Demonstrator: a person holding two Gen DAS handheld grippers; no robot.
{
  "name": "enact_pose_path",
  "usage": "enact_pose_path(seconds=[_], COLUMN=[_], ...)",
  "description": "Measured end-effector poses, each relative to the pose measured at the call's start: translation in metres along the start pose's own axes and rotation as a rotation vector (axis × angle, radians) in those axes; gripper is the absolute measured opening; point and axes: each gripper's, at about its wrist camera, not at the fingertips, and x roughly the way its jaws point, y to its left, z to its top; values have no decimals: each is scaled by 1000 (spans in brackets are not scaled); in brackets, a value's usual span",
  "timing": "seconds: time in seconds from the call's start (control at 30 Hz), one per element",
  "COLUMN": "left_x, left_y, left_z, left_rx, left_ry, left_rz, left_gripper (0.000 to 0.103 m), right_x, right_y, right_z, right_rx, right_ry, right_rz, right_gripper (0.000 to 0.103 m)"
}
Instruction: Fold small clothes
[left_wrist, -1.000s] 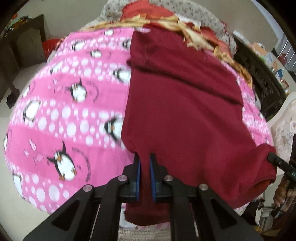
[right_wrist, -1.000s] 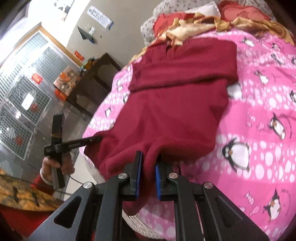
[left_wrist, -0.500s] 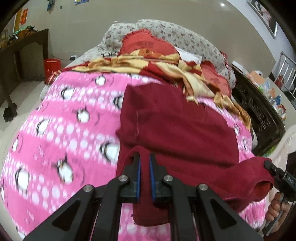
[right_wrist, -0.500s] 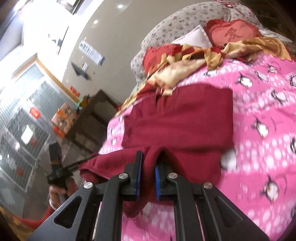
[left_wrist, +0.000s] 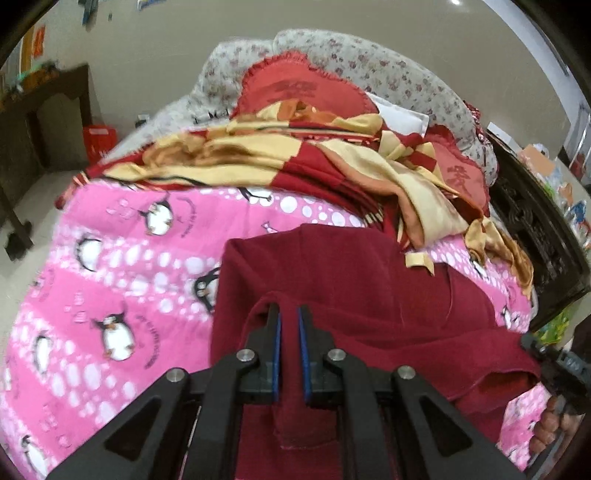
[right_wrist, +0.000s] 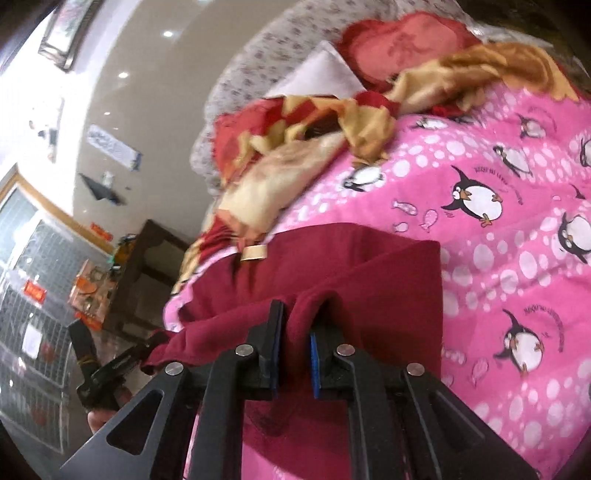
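While the maroon garment (left_wrist: 332, 280) lies part-folded on the pink penguin blanket (left_wrist: 122, 280), the left gripper (left_wrist: 289, 317) pinches its near edge. The right gripper (right_wrist: 297, 325) also holds cloth; both jaws are opening slightly.

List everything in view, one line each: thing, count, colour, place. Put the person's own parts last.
garment: one, dark red, on the pink blanket, near edge lifted between both grippers
blanket: one, pink with penguins, covering the bed
striped cloth: one, red and tan, crumpled beyond the garment
cushions: two, red, at the bed's head
floral pillow: one, grey, behind them
dark furniture: one, far left
left gripper: black, blue pads, jaws opening, garment edge between them
right gripper: same, jaws opening, garment fold between them
hand: one, on the right gripper's handle
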Motion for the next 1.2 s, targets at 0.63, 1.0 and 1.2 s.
enact_pose_path(seconds=[0.63,1.0,1.2], left_x=[-59,6,58], left_y=[11,-17,6], left_z=[-64,-12,23], left_rx=[294,195,66], left_ry=[-116,-102,-8], left_rz=[59,49,185], left_gripper=[71,71,72], right_x=[-20,28,79], right_y=[26,40,21], right_z=[-86,4,38], right_rx=[-582,-399,-307], right_ry=[82,-78,-15], right_rz=[-188,-180,-315], right_gripper=[43,44,44])
